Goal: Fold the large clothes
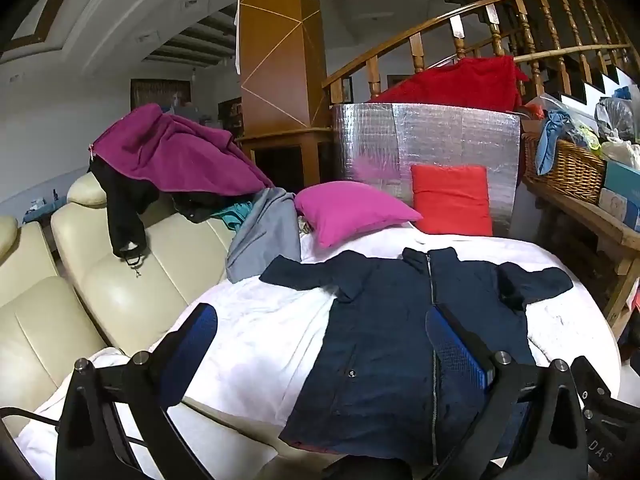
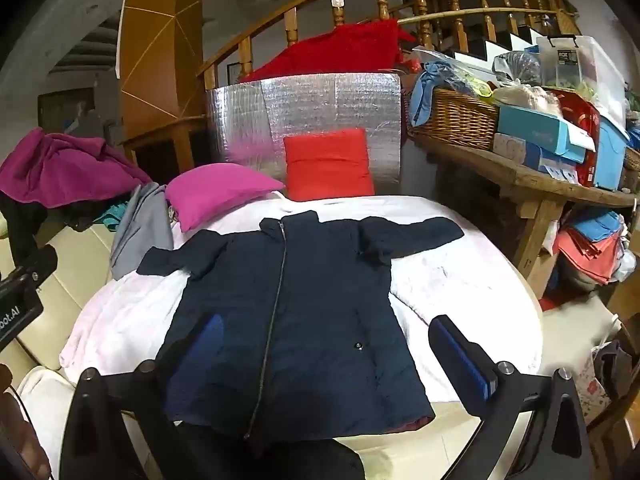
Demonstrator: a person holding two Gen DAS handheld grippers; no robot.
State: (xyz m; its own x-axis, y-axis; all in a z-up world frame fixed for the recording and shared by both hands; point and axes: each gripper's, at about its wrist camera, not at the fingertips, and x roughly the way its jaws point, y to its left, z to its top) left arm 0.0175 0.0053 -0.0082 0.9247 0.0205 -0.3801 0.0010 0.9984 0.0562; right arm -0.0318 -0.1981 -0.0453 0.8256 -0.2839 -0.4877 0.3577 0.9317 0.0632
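Observation:
A dark navy zip-up jacket (image 1: 384,344) lies flat, front up, on a white blanket (image 1: 256,328), sleeves spread to both sides. It also shows in the right wrist view (image 2: 296,312), on the same blanket (image 2: 452,280). My left gripper (image 1: 320,344) is open and empty, hovering over the jacket's near left hem. My right gripper (image 2: 324,352) is open and empty, above the jacket's lower half; its left finger (image 2: 208,344) is over the fabric.
A magenta pillow (image 1: 352,208) and a red cushion (image 1: 452,200) lie behind the jacket, before a silver foil panel (image 1: 428,136). A cream sofa (image 1: 100,292) with piled clothes (image 1: 176,152) is left. A wooden bench (image 2: 520,176) with a basket (image 2: 452,120) and boxes is right.

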